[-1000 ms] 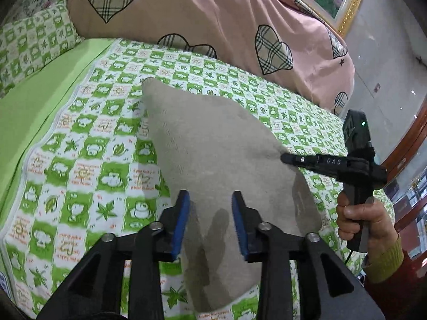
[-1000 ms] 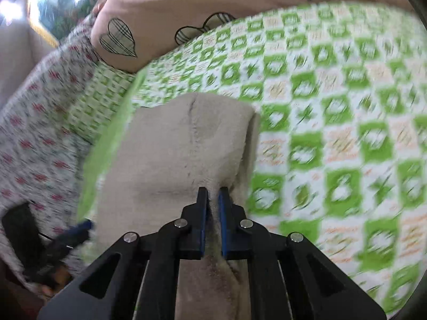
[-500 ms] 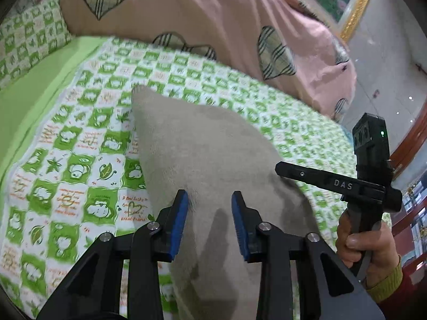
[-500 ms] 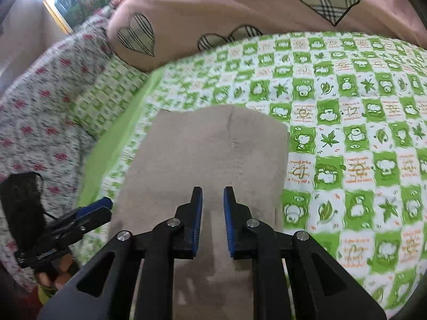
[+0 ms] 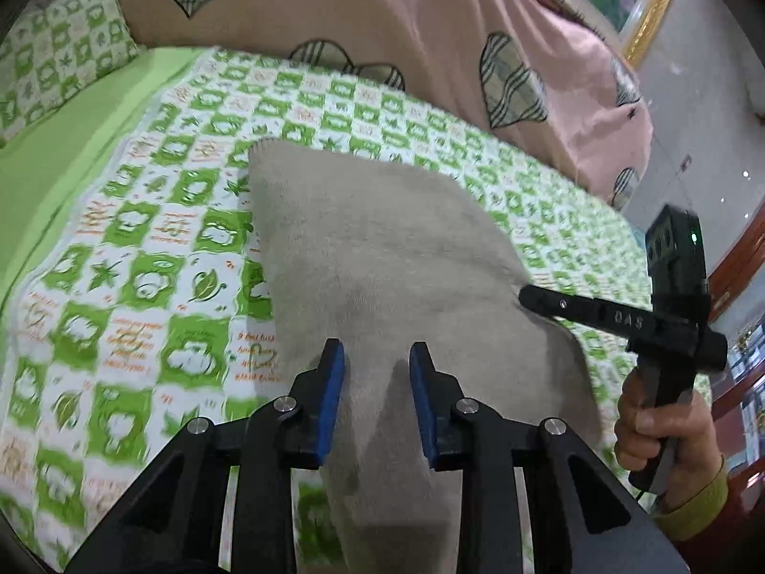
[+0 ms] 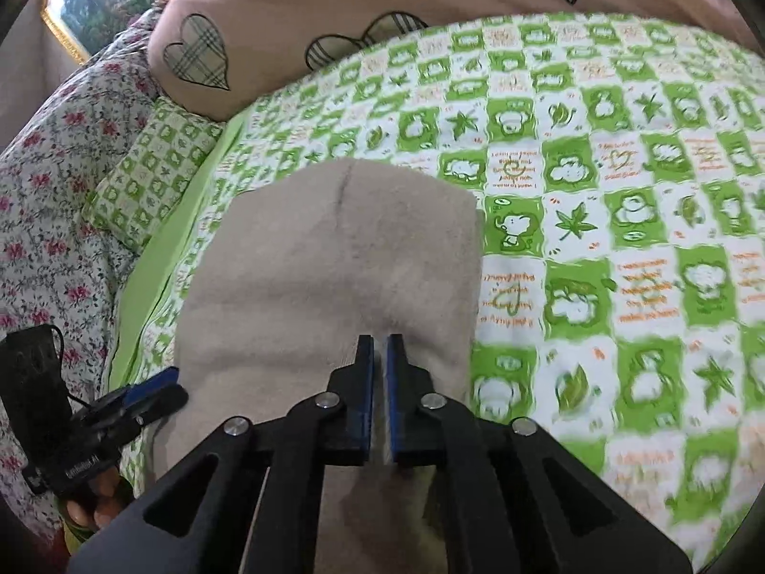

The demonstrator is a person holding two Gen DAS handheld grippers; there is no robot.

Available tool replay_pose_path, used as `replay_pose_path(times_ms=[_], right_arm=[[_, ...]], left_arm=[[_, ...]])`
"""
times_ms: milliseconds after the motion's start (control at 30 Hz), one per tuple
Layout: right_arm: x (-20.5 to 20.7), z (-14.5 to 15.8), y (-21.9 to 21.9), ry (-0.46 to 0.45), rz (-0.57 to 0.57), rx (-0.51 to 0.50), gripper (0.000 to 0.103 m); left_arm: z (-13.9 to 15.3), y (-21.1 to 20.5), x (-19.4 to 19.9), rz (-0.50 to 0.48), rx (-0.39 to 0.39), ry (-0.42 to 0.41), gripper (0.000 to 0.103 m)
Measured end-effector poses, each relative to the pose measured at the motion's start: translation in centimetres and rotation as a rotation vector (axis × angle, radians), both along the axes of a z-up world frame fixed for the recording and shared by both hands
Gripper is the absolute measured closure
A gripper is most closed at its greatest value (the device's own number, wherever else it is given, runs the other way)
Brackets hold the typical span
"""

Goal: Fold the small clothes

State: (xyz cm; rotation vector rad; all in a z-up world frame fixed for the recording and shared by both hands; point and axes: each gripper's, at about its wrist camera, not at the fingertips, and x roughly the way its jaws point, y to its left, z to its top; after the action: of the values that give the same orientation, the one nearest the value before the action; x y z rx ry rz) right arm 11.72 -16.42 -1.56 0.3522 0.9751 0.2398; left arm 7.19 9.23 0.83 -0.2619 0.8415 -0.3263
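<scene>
Lying on the bed [image 5: 143,248], the beige garment [image 5: 382,258] is being stretched lengthwise toward upper frame; right tool [image 6: 380,349] is clenched on its near edge, left tool [image 5: 375,358] closing, unclamped.

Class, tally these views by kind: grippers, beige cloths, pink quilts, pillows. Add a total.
Grippers: 2; left gripper, jaws closing with the beige cloth between them; right gripper, shut on the beige cloth
Beige cloths: 1
Pink quilt: 1
Green-checked pillow: 1
Total: 5
</scene>
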Motion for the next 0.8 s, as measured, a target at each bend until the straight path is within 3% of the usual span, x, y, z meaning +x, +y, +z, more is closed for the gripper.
replay_pose_path(times_ms=[200, 400, 467, 533, 800], right_arm=[[-6.1, 2.2, 1.4, -0.063, 0.086, 0.021, 0.095], [-9.1, -2.2, 1.0, 0.063, 0.058, -0.084, 0.095], [-9.5, -3.1, -0.1, 0.064, 0.034, -0.035, 0.095], [-9.8, -3.2, -0.7, 0.059, 0.017, -0.002, 0.095], [-10.6, -2.4, -0.2, 0.045, -0.002, -0.035, 0.095]], left_arm=[[1.4, -0.2, -5.9, -0.063, -0.094, -0.041, 0.075], [-2.9, -1.4, -7.7, -0.047, 0.008, 0.06, 0.075], [-3.4, -1.5, -7.9, -0.04, 0.026, 0.065, 0.074], [-3.5, -1.7, -8.1, -0.036, 0.042, 0.06, 0.074], [-3.2, -2.0, -8.1, -0.012, 0.059, 0.067, 0.074]])
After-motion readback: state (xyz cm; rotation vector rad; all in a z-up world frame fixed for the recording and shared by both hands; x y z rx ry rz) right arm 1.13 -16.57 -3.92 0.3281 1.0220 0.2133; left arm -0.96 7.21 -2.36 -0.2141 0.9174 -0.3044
